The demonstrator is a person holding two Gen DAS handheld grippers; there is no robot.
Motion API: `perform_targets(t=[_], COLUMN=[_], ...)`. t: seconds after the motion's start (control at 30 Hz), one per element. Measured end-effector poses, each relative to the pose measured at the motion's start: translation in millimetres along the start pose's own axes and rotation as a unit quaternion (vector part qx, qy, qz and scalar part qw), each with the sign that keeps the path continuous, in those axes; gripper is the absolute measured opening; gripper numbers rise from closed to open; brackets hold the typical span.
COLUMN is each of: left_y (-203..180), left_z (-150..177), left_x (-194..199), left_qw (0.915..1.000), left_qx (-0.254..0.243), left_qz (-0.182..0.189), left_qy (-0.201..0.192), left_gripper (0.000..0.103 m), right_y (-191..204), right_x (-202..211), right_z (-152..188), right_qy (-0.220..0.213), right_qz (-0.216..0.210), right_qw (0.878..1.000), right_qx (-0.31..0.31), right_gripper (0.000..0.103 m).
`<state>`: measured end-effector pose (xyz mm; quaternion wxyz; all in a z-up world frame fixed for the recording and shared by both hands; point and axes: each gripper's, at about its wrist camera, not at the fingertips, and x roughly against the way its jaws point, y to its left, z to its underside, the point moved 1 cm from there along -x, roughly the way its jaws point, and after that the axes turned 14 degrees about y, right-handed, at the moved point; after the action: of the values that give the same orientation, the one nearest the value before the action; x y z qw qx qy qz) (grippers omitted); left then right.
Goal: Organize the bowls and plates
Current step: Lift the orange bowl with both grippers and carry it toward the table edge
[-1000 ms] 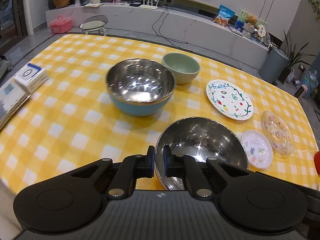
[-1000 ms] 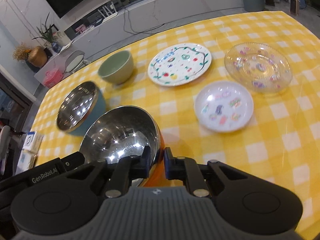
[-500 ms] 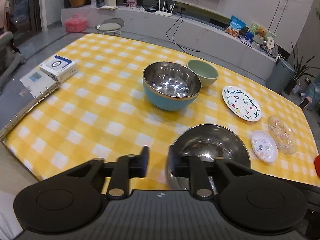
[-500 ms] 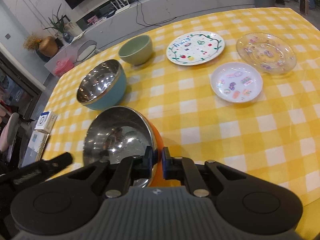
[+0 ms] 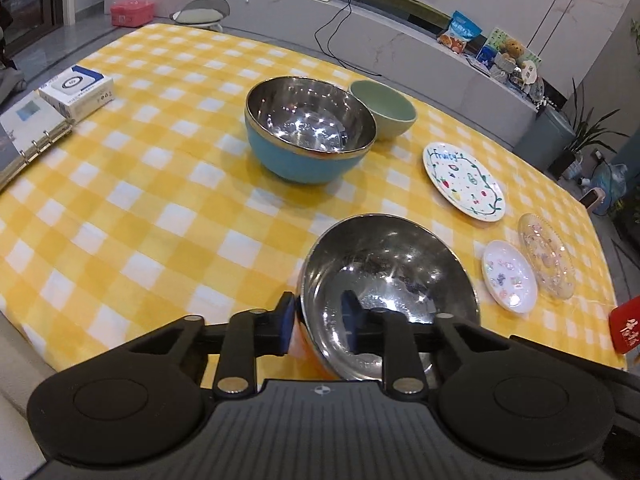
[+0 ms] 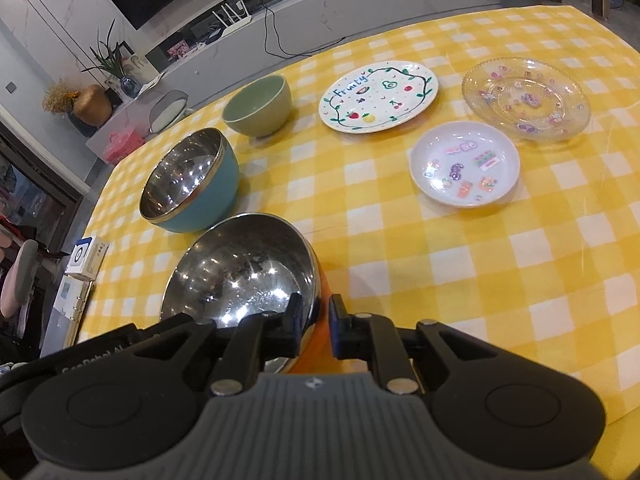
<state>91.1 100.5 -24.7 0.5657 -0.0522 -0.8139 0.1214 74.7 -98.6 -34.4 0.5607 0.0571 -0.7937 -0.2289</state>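
A steel bowl with an orange outside [image 5: 392, 272] [image 6: 240, 272] sits at the near table edge. My left gripper [image 5: 318, 316] straddles its left rim, one finger outside and one inside. Its jaws are closing, with a gap still showing at the inner pad. My right gripper [image 6: 316, 318] clamps the bowl's right rim, and its jaws are opening slightly. Farther back stand a blue steel-lined bowl [image 5: 304, 160] [image 6: 216, 196] and a green bowl [image 5: 384, 108] [image 6: 260, 108]. To the right lie a "Fruity" plate [image 5: 464, 180] [image 6: 380, 96], a small white dish [image 5: 508, 280] [image 6: 466, 164] and a glass plate [image 5: 546, 256] [image 6: 526, 98].
Yellow checked cloth [image 5: 140, 200] covers the table. A white box [image 5: 78, 90] and an open ring binder [image 5: 28, 128] lie at the left edge. Something red [image 5: 626, 328] pokes in at the right edge. A low cabinet runs behind the table.
My left gripper's jaws, shut beside the orange bowl a second ago, spread apart and now straddle its rim. The right gripper's jaws tightened on the rim, then widened a little.
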Motion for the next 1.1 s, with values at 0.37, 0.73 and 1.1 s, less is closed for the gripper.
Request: perform_targets(t=[0.37,0.73,1.1], left_y=[2,9,-3], left_z=[12,26,23], left_x=[28,29,51], left_qw=[0.9996,0.9997,0.9954], left_qx=[-0.021,-0.024,-0.062], left_qz=[-0.011,0.001,-0.042], left_qy=[-0.013,-0.008,-0.06], left_gripper=[0.007,0.005,0.045], right_y=[7,7,8], right_x=[15,16,38], right_z=[13,29,28], right_qy=[0.009,0.029,-0.016], right_qz=[-0.007,-0.003,0.008], right_qw=[1.0,0.999,0.999], right_qx=[0.017,0.023,0.038], right_gripper=[0.01,0.008,0.015])
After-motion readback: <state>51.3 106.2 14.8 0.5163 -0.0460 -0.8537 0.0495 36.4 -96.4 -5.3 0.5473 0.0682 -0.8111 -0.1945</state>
